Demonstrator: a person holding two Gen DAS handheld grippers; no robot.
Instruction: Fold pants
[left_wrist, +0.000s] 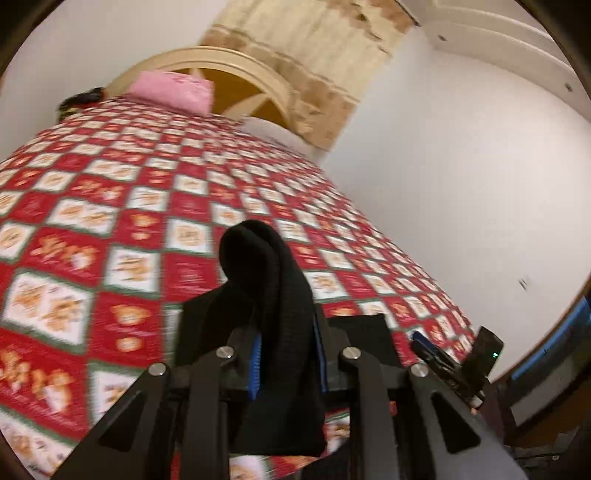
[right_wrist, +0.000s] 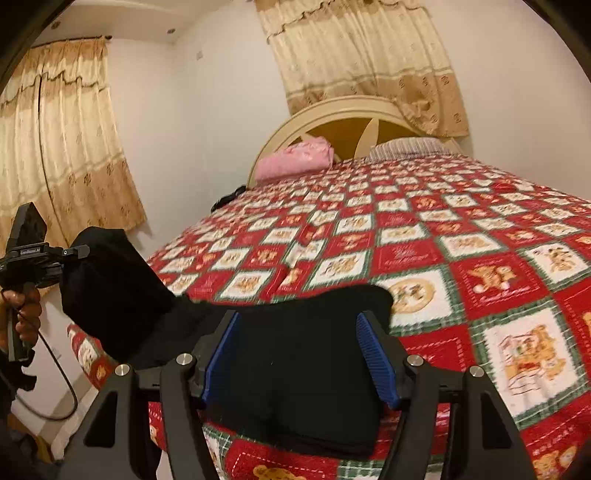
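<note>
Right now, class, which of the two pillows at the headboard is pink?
The pink pillow is the one on the left side of the headboard in the right wrist view; the pillow beside it is pale and striped.

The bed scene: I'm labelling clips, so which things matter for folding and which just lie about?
In the job:
black pants
left tongs
right tongs
bedspread

Lying about:
pink pillow
striped pillow
curtains
headboard

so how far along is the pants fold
Early. Done: both grippers hold the black pants above the bedspread. In hand: left gripper clamps a bunched edge; right gripper holds fabric between wider jaws. Left: lay flat, fold; no fold visible.
</note>
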